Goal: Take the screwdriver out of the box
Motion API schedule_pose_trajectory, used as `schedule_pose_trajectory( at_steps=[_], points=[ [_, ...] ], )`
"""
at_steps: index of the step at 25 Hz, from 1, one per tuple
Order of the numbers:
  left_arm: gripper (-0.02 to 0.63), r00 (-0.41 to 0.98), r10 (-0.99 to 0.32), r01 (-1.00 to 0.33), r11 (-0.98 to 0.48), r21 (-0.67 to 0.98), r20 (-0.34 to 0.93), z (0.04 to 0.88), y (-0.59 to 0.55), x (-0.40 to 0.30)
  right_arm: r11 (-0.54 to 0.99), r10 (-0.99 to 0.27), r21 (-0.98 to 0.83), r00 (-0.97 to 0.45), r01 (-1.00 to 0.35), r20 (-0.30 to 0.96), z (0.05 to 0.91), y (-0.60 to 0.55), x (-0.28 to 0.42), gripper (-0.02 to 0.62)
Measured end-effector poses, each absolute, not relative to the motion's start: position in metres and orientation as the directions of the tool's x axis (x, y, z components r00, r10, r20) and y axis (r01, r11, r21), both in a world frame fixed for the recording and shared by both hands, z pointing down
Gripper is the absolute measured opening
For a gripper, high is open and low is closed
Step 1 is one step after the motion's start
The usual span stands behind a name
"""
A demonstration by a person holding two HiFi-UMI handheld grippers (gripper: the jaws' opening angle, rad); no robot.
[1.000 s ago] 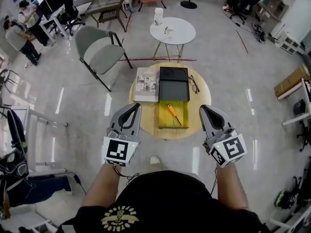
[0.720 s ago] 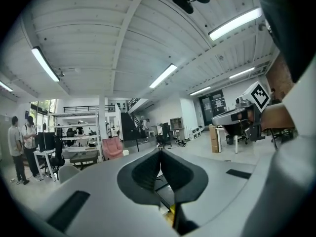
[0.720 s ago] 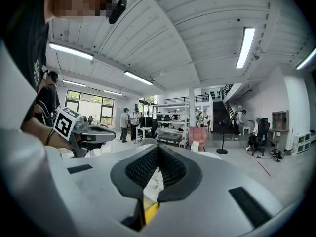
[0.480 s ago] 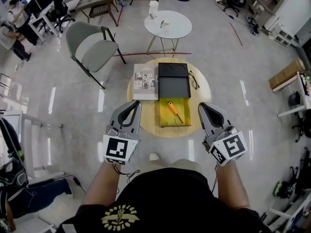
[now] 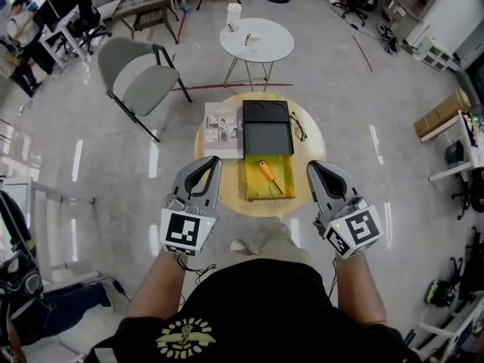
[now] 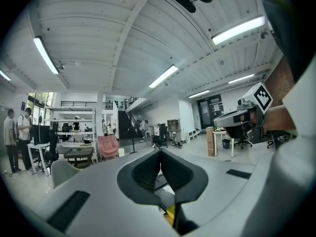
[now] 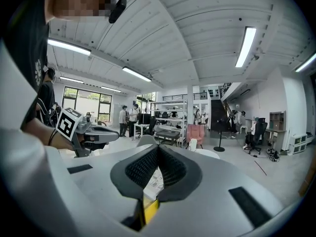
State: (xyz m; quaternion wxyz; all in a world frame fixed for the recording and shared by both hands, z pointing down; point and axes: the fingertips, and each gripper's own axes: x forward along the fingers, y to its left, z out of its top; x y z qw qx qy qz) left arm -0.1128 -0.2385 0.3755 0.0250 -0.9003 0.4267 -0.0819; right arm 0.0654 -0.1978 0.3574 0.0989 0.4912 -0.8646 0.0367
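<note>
The screwdriver [image 5: 266,175], orange-handled with a thin metal shaft, lies slantwise in the open yellow box [image 5: 257,191] on the round wooden table [image 5: 310,146]. My left gripper [image 5: 215,162] hovers at the table's near left rim, jaws shut and empty. Level with it at the near right rim is my right gripper [image 5: 311,165], also shut with nothing in it. Both are a short way from the box and touch nothing. In the left gripper view the shut fingertips [image 6: 160,153] hide most of the table, and a sliver of yellow box [image 6: 171,212] shows below. The right gripper view shows a similar yellow sliver [image 7: 150,207].
A black lid or tray [image 5: 266,127] lies behind the yellow box, a magazine [image 5: 223,121] to its left and glasses [image 5: 297,125] to its right. Beyond stand a small white round table [image 5: 257,40] and a grey chair [image 5: 132,78]. People stand at desks far left.
Both grippers have edged slightly forward toward the table and stayed shut. The screwdriver has not moved in the box.
</note>
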Motion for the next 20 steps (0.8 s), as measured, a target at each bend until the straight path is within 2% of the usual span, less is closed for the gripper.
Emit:
schedule_pose_trajectory(
  at_steps=[10, 20],
  points=[
    [0.017, 0.58, -0.803, -0.791, -0.596, -0.137, 0.138, 0.373, -0.261, -0.123, 0.56, -0.816, 0.033, -0.545, -0.828, 0.195, 0.355, -0.231, 0.06, 0.015],
    [0.018, 0.6, -0.786, -0.773, -0.617, -0.145, 0.147, 0.375, -0.281, -0.093, 0.578, -0.807, 0.038, -0.563, -0.815, 0.18, 0.354, -0.258, 0.069, 0.015]
  ],
)
